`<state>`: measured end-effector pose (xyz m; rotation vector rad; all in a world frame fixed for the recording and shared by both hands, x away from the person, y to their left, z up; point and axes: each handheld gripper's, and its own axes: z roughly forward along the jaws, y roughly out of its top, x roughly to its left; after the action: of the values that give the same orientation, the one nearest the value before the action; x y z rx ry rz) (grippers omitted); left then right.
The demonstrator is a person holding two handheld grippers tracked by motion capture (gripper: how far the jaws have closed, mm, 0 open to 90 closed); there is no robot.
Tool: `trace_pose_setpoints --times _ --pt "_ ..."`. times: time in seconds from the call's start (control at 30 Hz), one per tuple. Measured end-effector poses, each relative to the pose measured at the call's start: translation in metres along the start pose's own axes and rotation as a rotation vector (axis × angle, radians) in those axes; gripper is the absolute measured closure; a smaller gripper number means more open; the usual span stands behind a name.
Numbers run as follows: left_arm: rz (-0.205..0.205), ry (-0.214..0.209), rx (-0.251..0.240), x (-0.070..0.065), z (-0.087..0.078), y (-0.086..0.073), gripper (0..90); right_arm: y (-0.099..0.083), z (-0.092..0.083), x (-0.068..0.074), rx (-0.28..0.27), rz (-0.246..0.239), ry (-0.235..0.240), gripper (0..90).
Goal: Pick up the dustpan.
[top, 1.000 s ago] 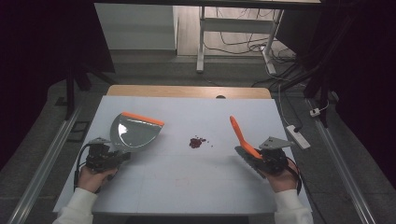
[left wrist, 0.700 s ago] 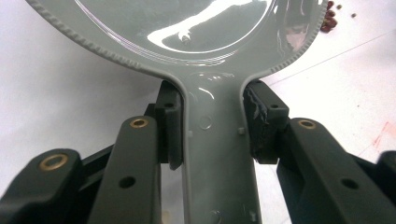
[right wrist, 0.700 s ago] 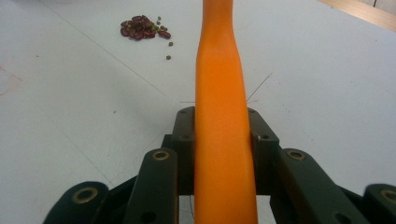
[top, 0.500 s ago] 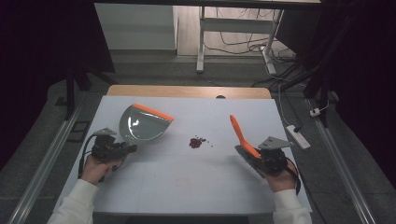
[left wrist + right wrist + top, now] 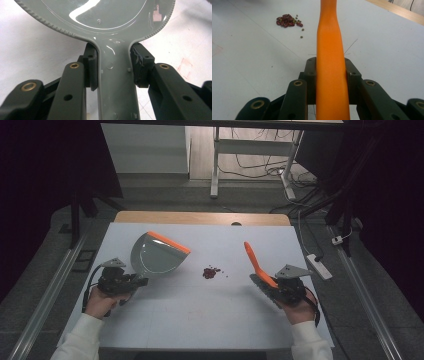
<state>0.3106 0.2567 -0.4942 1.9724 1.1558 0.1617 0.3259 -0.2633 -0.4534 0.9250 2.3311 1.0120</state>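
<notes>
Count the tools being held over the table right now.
2. A grey dustpan at the table's left, clamped by the left gripper; an orange brush at the right, clamped by the right gripper. A bean pile lies between.

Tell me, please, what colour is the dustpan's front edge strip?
Orange, on the grey dustpan; the high view shows it best.
</notes>
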Motion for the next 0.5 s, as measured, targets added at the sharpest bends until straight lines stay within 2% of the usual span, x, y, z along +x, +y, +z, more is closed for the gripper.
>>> trace_pose_setpoints --times 0.13,0.5 --pt "0.039 -0.009 0.019 -0.002 0.001 -0.001 61.8 0.003 0.001 0.0 -0.006 0.005 -0.002 69.9" --pt "0.096 -0.053 0.036 -0.009 0.001 0.0 61.8 0.012 0.012 0.003 -0.004 -0.005 0.007 69.9"
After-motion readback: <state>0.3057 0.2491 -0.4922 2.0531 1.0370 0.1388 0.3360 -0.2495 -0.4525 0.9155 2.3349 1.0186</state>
